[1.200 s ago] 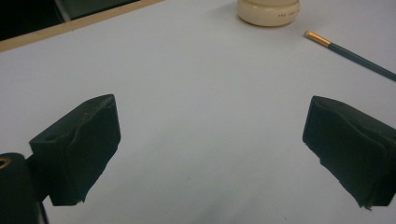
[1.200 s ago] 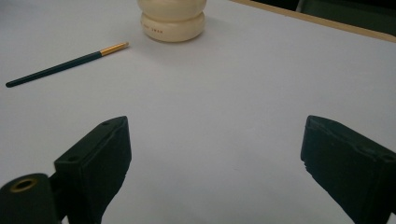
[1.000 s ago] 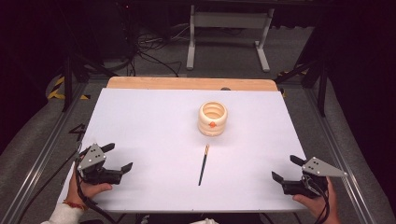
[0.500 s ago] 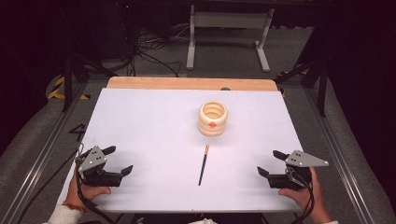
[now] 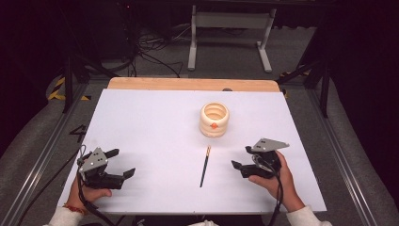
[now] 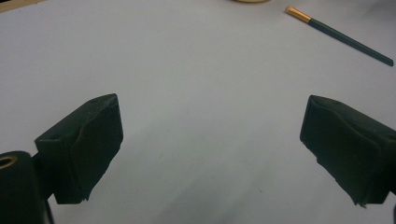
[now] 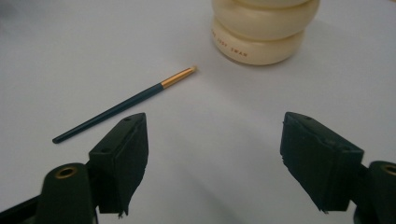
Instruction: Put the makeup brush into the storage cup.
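White tabletop (image 5: 155, 122) bears a brush (image 5: 204, 166) near a ribbed cream holder (image 5: 214, 120), unobstructed; both claws spread, gripping nothing

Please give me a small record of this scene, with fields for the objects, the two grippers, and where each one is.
surface: white table cover
brush: thin dark brush, gold ferrule, lying flat at mid-table, nothing touching it
holder: cream ribbed holder, upright, just beyond the brush tip
left gripper: left gripper, jaws apart, empty, at the near left
right gripper: right gripper, jaws apart, empty, right of the brush
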`<state>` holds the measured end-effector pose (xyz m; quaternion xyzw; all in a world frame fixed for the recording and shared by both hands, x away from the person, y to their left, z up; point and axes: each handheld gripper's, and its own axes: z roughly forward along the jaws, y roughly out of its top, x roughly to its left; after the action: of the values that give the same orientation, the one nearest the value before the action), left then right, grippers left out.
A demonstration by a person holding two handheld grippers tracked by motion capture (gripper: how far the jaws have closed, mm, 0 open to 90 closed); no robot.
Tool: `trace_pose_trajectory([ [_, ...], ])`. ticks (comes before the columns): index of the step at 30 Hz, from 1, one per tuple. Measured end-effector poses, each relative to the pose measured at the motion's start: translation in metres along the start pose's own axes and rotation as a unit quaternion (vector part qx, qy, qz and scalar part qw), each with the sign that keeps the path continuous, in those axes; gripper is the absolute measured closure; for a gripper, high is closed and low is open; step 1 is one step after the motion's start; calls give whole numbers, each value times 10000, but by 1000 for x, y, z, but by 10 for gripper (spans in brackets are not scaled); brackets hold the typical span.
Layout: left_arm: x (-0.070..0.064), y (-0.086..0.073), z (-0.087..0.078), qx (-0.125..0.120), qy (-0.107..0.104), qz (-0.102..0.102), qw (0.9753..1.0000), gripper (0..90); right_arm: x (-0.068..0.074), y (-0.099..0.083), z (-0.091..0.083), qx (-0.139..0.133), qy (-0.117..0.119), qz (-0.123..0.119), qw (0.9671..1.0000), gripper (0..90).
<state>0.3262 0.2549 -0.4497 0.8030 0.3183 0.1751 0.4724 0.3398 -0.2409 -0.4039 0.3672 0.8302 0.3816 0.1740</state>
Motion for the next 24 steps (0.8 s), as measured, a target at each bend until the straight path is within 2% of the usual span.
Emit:
trace_pose_trajectory([
  [5, 0, -1, 1, 126, 74, 121, 9998, 70, 9, 15, 29, 317, 216, 60, 9992, 281],
  [15, -2, -1, 3, 214, 56, 140, 9997, 76, 21, 35, 69, 641, 366, 123, 9972, 322],
  [18, -2, -1, 4, 217, 14, 134, 9997, 81, 21, 39, 77, 702, 369, 226, 9966, 343],
  [20, -2, -1, 4, 237, -1, 143, 9996, 84, 20, 43, 83, 791, 288, 322, 9959, 369],
  [22, -2, -1, 4, 235, -10, 175, 9996, 84, 18, 44, 90, 915, 328, 466, 9942, 396],
  [24, -2, -1, 4, 244, -28, 181, 9995, 84, 18, 46, 95, 1018, 260, 449, 9935, 413],
])
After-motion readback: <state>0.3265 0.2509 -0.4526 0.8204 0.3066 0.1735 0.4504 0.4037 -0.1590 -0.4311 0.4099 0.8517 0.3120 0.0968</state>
